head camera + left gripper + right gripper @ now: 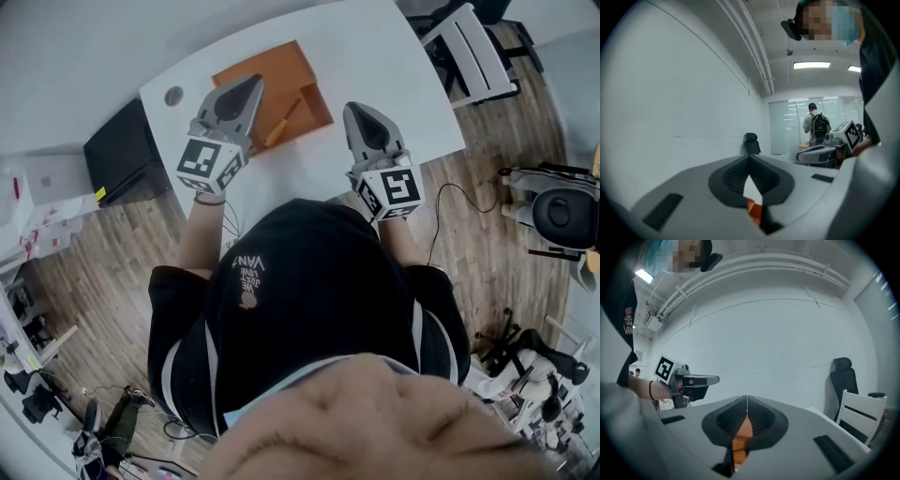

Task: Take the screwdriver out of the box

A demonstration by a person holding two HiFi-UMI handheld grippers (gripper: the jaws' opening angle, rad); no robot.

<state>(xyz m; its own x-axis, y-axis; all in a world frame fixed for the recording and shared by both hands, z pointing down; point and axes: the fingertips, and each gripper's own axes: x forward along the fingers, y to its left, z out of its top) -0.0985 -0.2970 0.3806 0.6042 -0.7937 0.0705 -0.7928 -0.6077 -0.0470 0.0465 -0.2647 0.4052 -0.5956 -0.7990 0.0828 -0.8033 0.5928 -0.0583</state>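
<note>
An open orange-brown cardboard box [267, 77] lies on the white table [375, 56]. In its tray rests the screwdriver [279, 126] with an orange handle. My left gripper [251, 86] hovers over the box's left part, jaws shut and empty, just left of the screwdriver. My right gripper [361, 109] is shut and empty, just right of the box. In the left gripper view my left gripper [750, 157] has its tips together, with a bit of orange box [755, 209] below. In the right gripper view my right gripper [746, 400] is shut, with orange box [741, 437] showing beneath.
A black case [122, 155] stands left of the table and a white chair [469, 47] at the far right. A round cable hole [173, 95] marks the table's left corner. A person with a backpack [815, 126] stands far off. A black office chair [843, 376] is by the wall.
</note>
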